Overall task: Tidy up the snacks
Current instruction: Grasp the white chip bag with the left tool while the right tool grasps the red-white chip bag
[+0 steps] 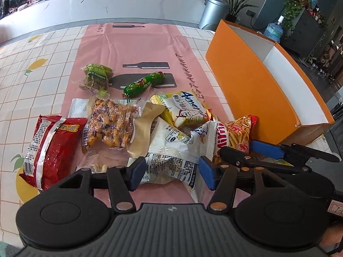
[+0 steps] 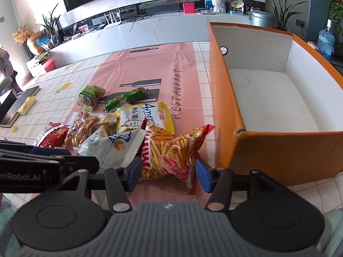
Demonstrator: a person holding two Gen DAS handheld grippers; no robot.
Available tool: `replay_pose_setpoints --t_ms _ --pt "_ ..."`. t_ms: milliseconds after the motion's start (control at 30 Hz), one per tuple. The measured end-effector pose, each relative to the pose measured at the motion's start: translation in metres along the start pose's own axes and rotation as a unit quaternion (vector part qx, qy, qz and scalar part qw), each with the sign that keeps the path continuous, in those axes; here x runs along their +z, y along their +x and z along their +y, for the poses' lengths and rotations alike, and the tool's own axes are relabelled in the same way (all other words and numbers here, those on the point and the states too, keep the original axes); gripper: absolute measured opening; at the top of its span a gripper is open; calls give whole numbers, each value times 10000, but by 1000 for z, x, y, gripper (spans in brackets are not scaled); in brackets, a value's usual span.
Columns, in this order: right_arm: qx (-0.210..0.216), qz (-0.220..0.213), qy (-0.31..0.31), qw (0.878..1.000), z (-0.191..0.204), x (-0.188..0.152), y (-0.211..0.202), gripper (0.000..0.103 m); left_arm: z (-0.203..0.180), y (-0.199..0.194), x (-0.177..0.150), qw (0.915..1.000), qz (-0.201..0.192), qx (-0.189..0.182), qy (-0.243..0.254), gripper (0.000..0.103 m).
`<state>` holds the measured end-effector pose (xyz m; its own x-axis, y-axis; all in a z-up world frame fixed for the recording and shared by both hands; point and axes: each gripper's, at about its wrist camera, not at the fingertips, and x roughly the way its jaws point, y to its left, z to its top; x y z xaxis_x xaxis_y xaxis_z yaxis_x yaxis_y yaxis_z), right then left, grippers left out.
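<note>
Both tongs hover at the near edge of the snack pile, each straddling a packet. The right tongs [image 2: 168, 174] have their blue pads pressed against the sides of the red-and-orange stick-snack bag [image 2: 171, 150], so I judge that bag gripped. The left tongs [image 1: 171, 171] stand apart around the white printed packet [image 1: 171, 150], its crumpled film between the pads; that one looks not yet clamped.

The step in hand reads as the first pick-ups: the orange box [image 2: 227, 107] stands empty on the surface, just beside the stick-snack bag, its white floor bare. Next the right tongs need a lift high enough to clear the box's near wall, then a short carry over it — the wall is tall, so dragging low would snag the bag.

Room is tight between the two tongs, which nearly touch. Beyond lie the red packet [image 1: 49, 147], the yellow-white packet [image 1: 186, 109], the clear bag of brown snacks [image 1: 109, 124] and the green sausage [image 1: 145, 83].
</note>
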<state>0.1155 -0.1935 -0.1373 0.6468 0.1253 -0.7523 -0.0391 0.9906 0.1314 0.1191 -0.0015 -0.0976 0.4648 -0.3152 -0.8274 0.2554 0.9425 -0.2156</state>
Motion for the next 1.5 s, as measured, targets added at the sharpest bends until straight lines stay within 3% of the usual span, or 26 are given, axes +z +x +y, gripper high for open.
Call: replay_pose_setpoints --t_ms 300,400,433,600,733,900,1233,1500 --pt "139 115 401 9990 -11 -1 17 56 15 17 0 9985 139 -202 -488 88" --pt "113 79 402 9991 -12 -2 17 51 18 22 -2 9979 175 -246 -569 95" --pt "122 80 377 9992 -11 -3 18 43 16 24 -2 9979 195 -249 -562 95" --pt "100 48 253 9996 -9 -4 17 35 16 26 -4 9979 167 -184 -598 96" --pt "118 41 159 9998 -7 -5 16 29 11 24 -5 9986 110 -75 -502 84" --pt "116 58 10 9999 -2 -6 13 22 7 15 -6 9988 87 -29 -490 56" --pt "-161 179 -308 9992 3 -17 -8 17 2 -17 -17 9982 6 -61 -593 49" --pt "-107 -22 -397 9992 6 -21 -38 13 -6 -44 -23 9974 -248 -85 -672 48"
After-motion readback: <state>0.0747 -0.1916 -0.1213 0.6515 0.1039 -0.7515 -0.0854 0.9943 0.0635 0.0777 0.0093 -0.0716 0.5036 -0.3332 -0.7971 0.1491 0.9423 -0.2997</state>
